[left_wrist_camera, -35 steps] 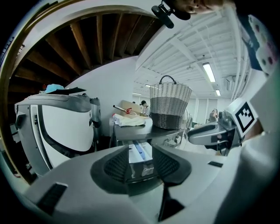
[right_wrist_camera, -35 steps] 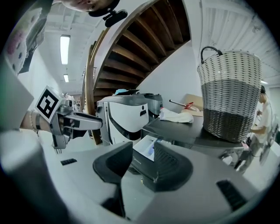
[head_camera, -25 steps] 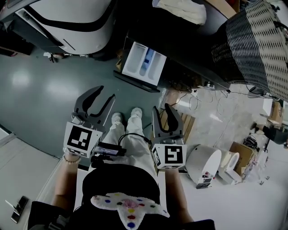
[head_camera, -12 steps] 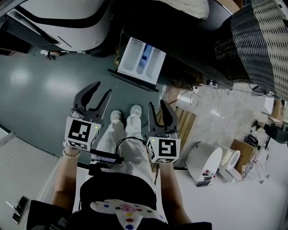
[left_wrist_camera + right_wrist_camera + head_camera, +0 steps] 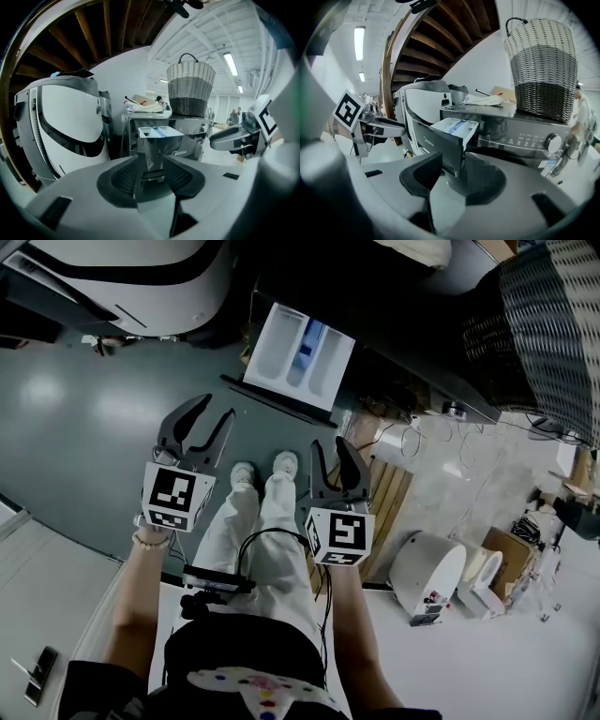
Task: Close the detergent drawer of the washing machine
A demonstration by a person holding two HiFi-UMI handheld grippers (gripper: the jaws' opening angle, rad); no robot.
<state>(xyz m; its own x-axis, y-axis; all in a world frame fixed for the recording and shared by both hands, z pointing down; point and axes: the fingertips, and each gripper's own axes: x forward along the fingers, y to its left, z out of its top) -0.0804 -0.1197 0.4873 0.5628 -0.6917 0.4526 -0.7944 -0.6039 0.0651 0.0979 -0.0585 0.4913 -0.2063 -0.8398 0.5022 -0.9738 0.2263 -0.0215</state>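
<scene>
White plastic drawer [image 5: 300, 357] is sticking out of the dark washing machine [image 5: 520, 136], compartments facing up, so it's clearly not shut yet. I'm holding my left gripper [image 5: 151, 165] with its jaws spread wide and nothing between them, just looking through the gap at the drawer front. Same deal with my right gripper [image 5: 452, 174]: jaws apart, gripping nothing, touching nothing, with the drawer's corner showing above the gap.

Compared with a second ago, both grippers are sitting higher in the head view and closer to the drawer. The jaws are spread about the same, and the drawer is hanging out just as far as before.

Room-wise, bare dark floor [image 5: 84, 418] is showing between my fingertips and the drawer's front edge, so I'm staying well apart from it. A big white appliance [image 5: 141, 277] is standing just left of the drawer. A woven basket [image 5: 541, 65] is sitting on top of the machine, off to the right. My shoes [image 5: 244, 474] are poking out between the two grippers.
</scene>
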